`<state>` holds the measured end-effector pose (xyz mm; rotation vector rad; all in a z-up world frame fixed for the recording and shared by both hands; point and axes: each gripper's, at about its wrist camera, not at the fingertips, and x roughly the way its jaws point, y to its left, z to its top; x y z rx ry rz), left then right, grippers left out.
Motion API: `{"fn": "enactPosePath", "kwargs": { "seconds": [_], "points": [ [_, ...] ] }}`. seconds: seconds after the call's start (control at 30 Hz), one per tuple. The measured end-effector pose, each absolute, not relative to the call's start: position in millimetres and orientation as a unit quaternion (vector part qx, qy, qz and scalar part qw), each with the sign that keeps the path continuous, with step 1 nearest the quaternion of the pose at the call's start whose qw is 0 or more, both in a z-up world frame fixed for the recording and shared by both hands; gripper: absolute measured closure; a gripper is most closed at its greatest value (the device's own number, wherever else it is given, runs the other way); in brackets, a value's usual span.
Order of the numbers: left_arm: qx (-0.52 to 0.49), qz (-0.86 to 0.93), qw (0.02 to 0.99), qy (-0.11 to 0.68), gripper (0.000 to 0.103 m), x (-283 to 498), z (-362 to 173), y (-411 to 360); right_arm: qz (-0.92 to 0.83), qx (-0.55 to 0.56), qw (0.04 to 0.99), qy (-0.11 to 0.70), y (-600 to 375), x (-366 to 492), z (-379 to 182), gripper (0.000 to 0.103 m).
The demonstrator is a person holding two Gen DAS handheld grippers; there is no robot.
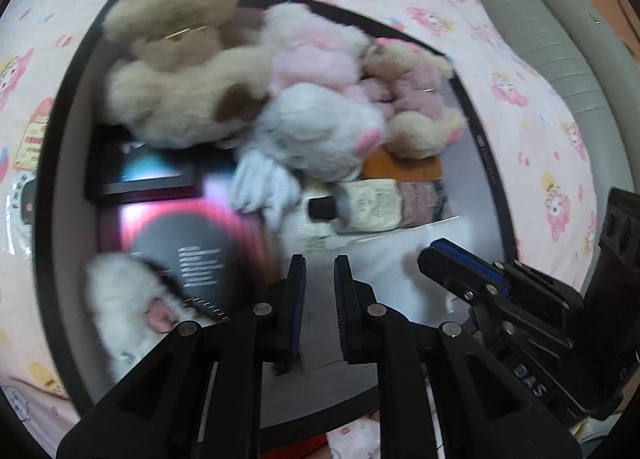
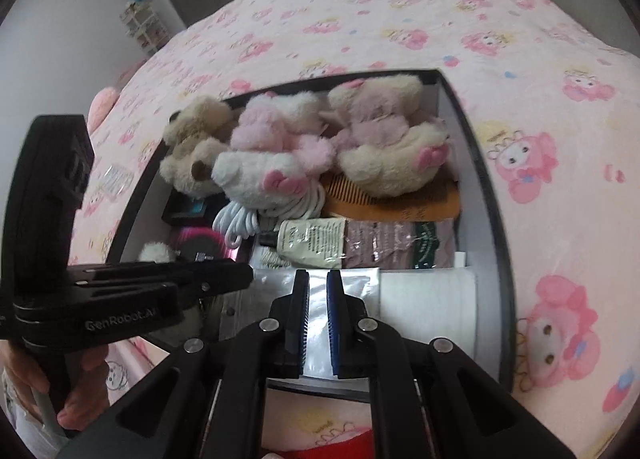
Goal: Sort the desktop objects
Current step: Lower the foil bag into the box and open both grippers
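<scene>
A black-rimmed box (image 2: 486,187) sits on a bed with a pink cartoon sheet (image 2: 400,19), and it is packed with things to sort. Along the far side lie soft plush toys (image 2: 380,147), light and squashy, best pinched at a limb or ear. Nearer are a coiled white cable (image 2: 236,223), which would flop if lifted by one loop, a stiff orange comb (image 2: 396,203), a small tube with a black cap (image 2: 312,241), and flat packets. At the near edge lies a shiny silver pouch (image 2: 352,283), thin and probably slippery, so an edge grip looks safest.

The right tool (image 2: 318,279) hovers just above that pouch with its fingers together, and nothing appears to be caught between them. The left tool (image 1: 320,263) points down beside it, over pale sheets at the box's near end; its fingers are almost together, a narrow gap showing, and they hold nothing visible.
</scene>
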<state>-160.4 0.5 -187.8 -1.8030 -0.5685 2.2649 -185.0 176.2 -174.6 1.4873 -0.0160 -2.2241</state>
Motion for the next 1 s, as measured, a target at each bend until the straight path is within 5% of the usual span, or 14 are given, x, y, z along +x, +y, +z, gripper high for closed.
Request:
{"fn": "enactPosePath", "kwargs": {
  "seconds": [1.0],
  "points": [
    [-0.615, 0.724, 0.181, -0.253, 0.083, -168.9, -185.2, 25.1, -0.840, 0.524, 0.134, -0.047, 212.1, -186.4, -175.0, 0.088]
  ]
}}
